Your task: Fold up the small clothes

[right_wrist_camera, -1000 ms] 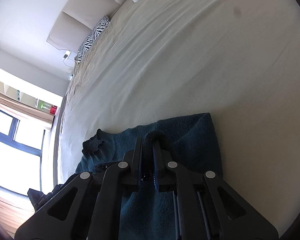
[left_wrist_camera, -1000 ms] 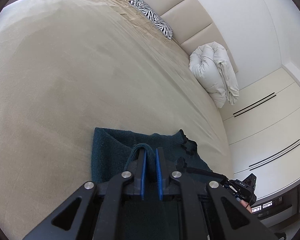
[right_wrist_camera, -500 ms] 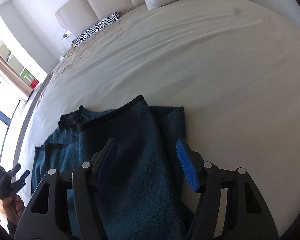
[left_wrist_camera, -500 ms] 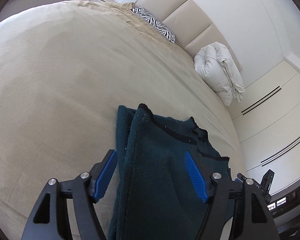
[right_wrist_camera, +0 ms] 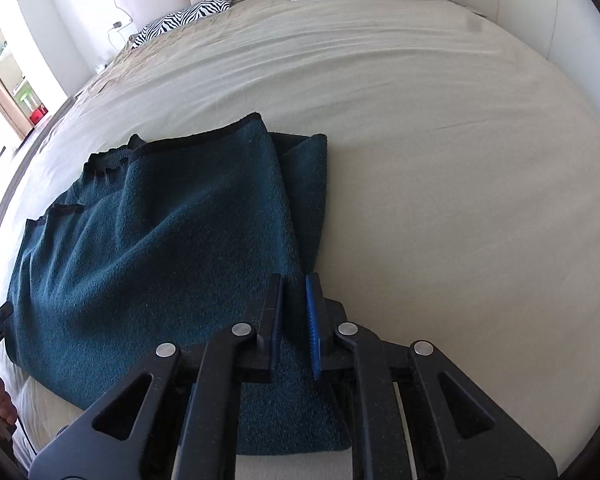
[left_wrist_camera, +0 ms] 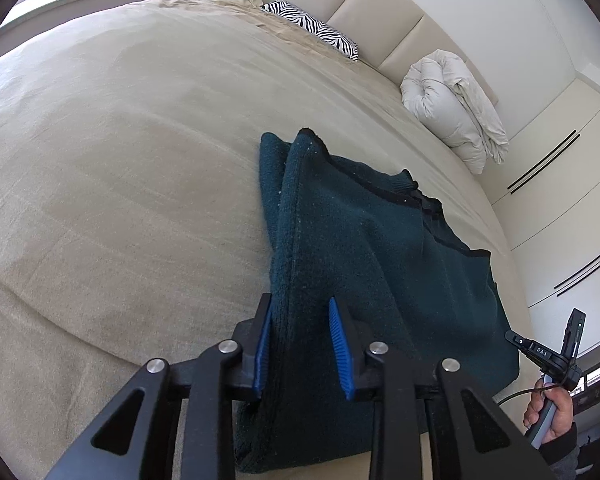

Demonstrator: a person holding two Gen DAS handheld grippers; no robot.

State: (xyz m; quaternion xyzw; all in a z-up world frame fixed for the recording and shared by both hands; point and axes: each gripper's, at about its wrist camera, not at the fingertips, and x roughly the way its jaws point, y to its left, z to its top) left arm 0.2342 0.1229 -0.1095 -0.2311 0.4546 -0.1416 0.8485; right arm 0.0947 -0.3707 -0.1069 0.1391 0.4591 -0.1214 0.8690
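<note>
A dark teal knitted garment [left_wrist_camera: 372,248] lies on the beige bed [left_wrist_camera: 120,152], partly folded over itself with a black-trimmed edge. My left gripper [left_wrist_camera: 300,312] has its blue pads closing around the garment's near left folded edge, with thick cloth between them. In the right wrist view the same garment [right_wrist_camera: 160,248] spreads to the left, and my right gripper [right_wrist_camera: 294,296] is shut on its near right folded edge. The right gripper also shows in the left wrist view [left_wrist_camera: 556,352], held in a hand.
A zebra-print pillow [left_wrist_camera: 316,32] and a rolled white duvet [left_wrist_camera: 452,100] lie at the padded headboard [left_wrist_camera: 380,20]. White wardrobe doors [left_wrist_camera: 560,200] stand to the right. A window and shelf [right_wrist_camera: 4,80] are at the left of the right wrist view.
Both grippers let go of the garment's far edge, opened wide, pulled back to the near edge, and have now closed on the folded cloth there.
</note>
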